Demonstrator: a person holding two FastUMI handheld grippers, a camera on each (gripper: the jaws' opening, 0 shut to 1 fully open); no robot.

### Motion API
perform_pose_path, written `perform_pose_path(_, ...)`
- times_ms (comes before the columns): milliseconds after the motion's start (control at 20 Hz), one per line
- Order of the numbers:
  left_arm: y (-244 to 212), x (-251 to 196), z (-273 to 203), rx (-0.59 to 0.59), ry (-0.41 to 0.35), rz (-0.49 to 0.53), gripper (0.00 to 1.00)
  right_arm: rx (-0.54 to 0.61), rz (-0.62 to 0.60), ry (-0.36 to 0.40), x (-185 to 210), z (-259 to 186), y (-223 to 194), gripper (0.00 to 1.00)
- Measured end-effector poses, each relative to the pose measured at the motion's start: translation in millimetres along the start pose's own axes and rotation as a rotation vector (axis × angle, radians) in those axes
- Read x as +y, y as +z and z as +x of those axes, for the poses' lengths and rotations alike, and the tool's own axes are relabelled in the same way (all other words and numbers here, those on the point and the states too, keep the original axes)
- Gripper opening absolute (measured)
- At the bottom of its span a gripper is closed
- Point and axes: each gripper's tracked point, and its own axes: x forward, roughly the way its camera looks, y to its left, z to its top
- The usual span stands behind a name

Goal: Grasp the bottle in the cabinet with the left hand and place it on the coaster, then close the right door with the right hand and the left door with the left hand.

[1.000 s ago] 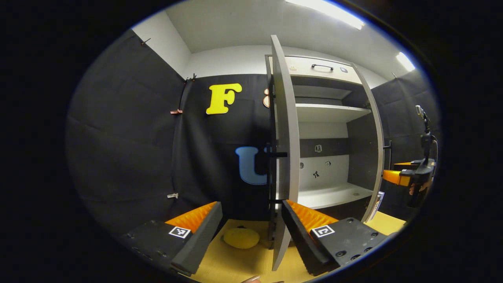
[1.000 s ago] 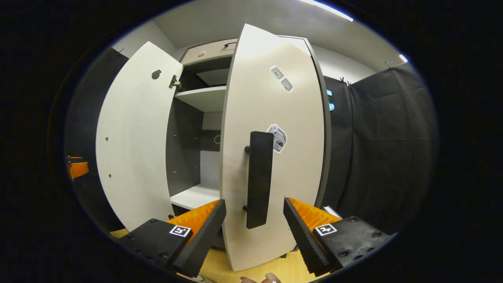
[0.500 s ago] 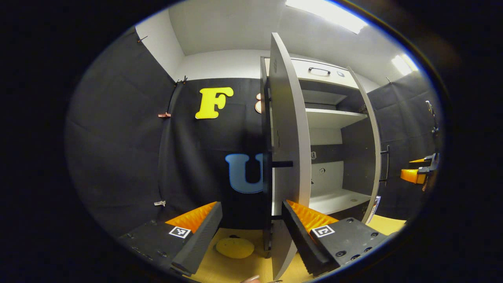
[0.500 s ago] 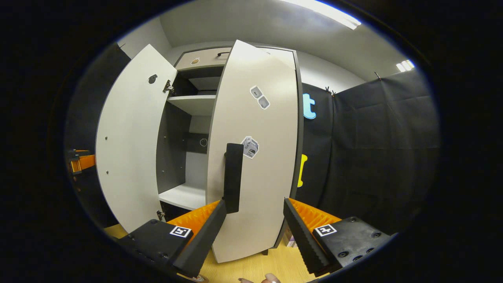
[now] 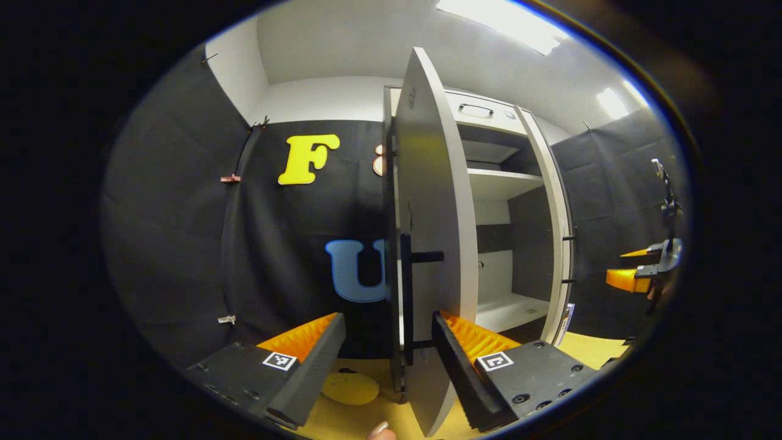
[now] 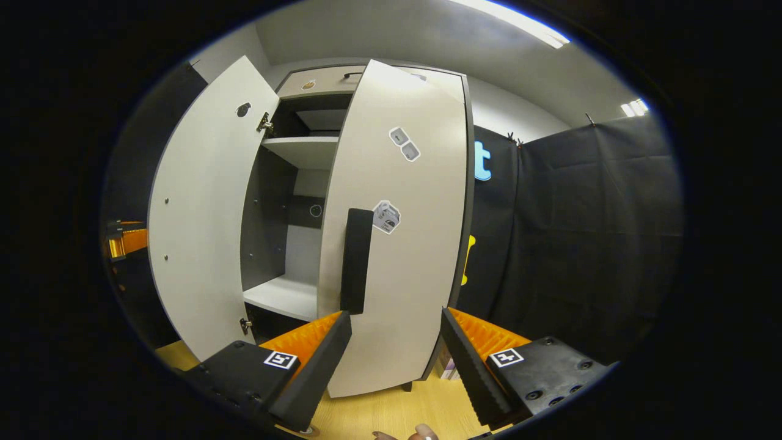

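right door (image 6: 397,244) swung nearer shut | right claw (image 6: 391,360) agape (off handle)

The right door (image 6: 397,244) stands nearer to shut than a second ago, with only a narrow gap left between it and the open left door (image 6: 201,214), and its handle (image 6: 356,260) has slid from between the right gripper (image 6: 391,354) fingers over to its left finger. The left gripper (image 5: 382,360) has come closer to the left door's edge, so that door's handle (image 5: 408,293) now sits between its fingers, and the coaster (image 5: 350,387) shows lower.
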Motion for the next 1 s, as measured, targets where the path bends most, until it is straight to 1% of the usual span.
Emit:
perform_pose_path(50,0,-11,0,-0.002,-0.013,0.005,0.92,-0.009,0.003,0.006,0,2,2,0.98)
perform_pose_path(200,-4,-45,2,0.005,-0.062,-0.041,0.92,-0.018,0.017,0.030,-1,7,3,0.98)
perform_pose_path(250,-3,-55,3,0.004,-0.071,-0.040,0.92,-0.021,0.017,0.038,-3,12,3,0.98)
perform_pose_path(300,-2,-64,4,0.001,-0.077,-0.030,0.87,-0.025,0.014,0.046,-6,20,4,0.98)
perform_pose_path(350,-2,-72,7,-0.002,-0.074,-0.016,0.92,-0.026,0.011,0.054,-9,26,4,0.98)
perform_pose_path(450,-2,-88,16,-0.007,-0.072,-0.010,0.91,-0.021,0.010,0.076,-15,32,2,0.98)
perform_pose_path(600,-3,-117,47,0.001,-0.122,-0.042,0.91,-0.030,0.018,0.102,-24,44,4,0.98)
perform_pose_path(650,-2,-126,52,0.002,-0.124,-0.046,0.91,-0.030,0.023,0.111,-27,47,4,0.98)
perform_pose_path(800,4,-147,57,-0.011,-0.133,-0.021,0.95,-0.029,0.043,0.137,-33,55,4,0.98)
perform_pose_path(850,5,-152,56,-0.012,-0.136,-0.018,0.95,-0.028,0.048,0.144,-33,55,3,0.98)
perform_pose_path(900,3,-158,56,-0.008,-0.140,-0.021,0.93,-0.026,0.053,0.152,-33,56,3,0.98)
perform_pose_path(1000,1,-163,54,0.009,-0.146,-0.024,0.93,-0.023,0.054,0.164,-32,56,2,0.98)
